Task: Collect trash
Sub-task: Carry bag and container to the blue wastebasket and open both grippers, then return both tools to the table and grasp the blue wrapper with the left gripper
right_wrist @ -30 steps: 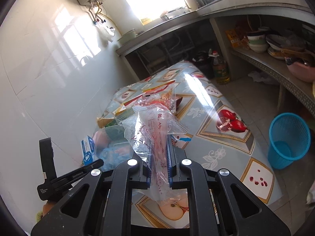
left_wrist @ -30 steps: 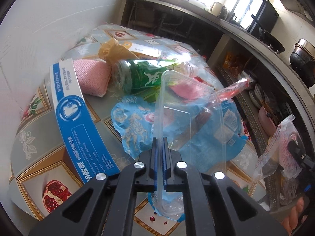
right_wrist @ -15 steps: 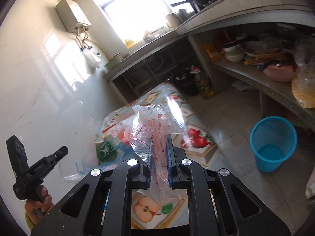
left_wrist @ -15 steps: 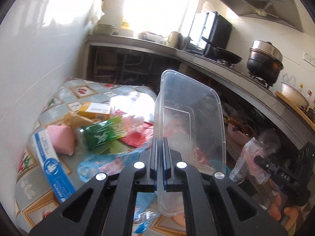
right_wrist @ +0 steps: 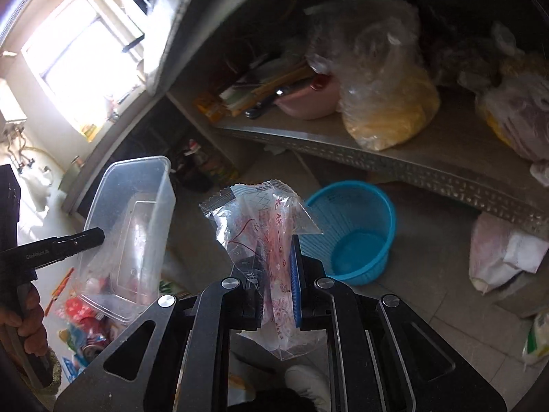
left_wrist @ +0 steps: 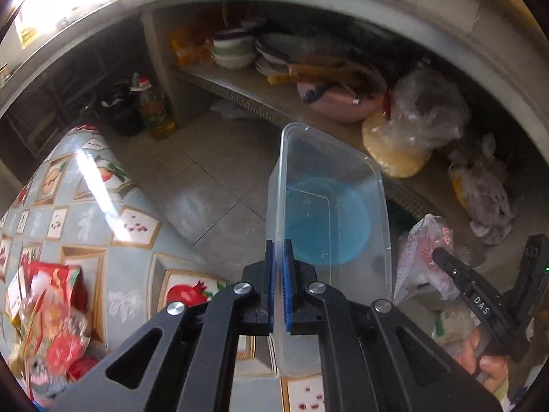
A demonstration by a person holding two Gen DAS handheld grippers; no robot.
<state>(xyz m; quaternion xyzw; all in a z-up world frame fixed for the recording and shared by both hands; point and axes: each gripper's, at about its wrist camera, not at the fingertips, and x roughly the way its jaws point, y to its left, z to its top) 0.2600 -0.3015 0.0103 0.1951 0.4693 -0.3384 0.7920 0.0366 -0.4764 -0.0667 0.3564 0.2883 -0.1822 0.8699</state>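
Below, tiled floor (left_wrist: 219, 185), blue basket (right_wrist: 353, 233), patterned tablecloth (left_wrist: 113, 213).

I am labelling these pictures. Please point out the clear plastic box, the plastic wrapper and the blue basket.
clear plastic box (left_wrist: 343, 185): left wrist view, on its see-through side wall.
plastic wrapper (right_wrist: 260, 219): right wrist view, on its crinkled upper half.
blue basket (right_wrist: 357, 257): right wrist view, on its inner bottom.

Lower left, the table (left_wrist: 85, 213) carries red wrappers (left_wrist: 51, 309); the tiled floor (right_wrist: 394, 309) right of centre bears a blue basket (right_wrist: 353, 233).
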